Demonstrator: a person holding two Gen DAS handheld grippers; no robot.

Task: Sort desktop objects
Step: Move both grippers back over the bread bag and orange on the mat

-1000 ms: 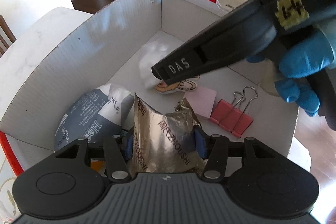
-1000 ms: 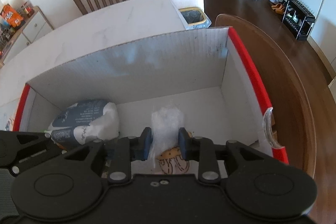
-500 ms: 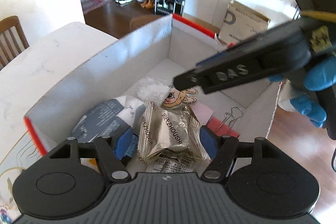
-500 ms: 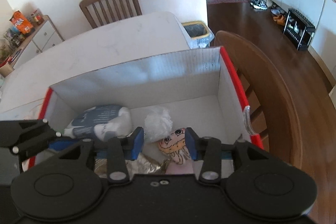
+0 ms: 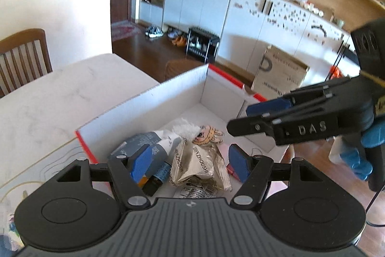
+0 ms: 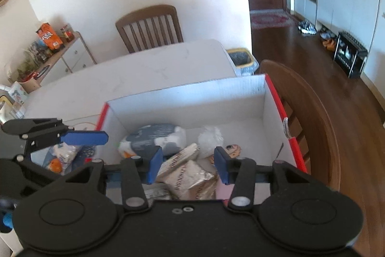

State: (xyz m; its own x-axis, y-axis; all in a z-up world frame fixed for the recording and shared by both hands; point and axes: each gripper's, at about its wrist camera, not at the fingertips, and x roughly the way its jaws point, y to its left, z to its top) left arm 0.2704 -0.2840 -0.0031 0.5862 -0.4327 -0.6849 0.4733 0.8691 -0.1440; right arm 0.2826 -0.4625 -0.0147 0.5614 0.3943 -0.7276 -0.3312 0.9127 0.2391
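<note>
Cardboard box [image 5: 154, 110] with white inner walls and a red rim sits on the white desk [image 5: 60, 98], and the sorted things lie heaped on its floor. Nearest the cameras is a crumpled gold foil packet [image 5: 199, 165], printed with dark letters; to its left lies a grey-and-white pouch [image 5: 149, 139] with a small dark bottle [image 5: 158, 175] just beside it. Behind the packet are a fluffy white wad [image 5: 185, 128] and a cartoon-face sticker [image 5: 207, 135], touching each other, and a pink card [image 5: 223, 148] shows at the packet's right edge. The left hand-held gripper [image 5: 190, 163] hangs above the near end of the box with its blue pads [image 5: 140, 160] spread wide on either side of the foil packet, holding nothing. The right hand-held gripper [image 6: 187, 164] is likewise well apart at the jaws and empty, poised over the same heap; in its own view the foil packet [image 6: 190, 175] lies below the gap between its fingers, with the pouch [image 6: 154, 139] and white wad [image 6: 210, 139] beyond. From the left wrist view the right tool reaches in from the right, gripped by a blue-gloved hand [image 5: 361, 153]. A wooden chair [image 6: 149, 28] stands at the far side of the desk, and a second chair's rounded back [image 6: 308, 112] is beside the box.
</note>
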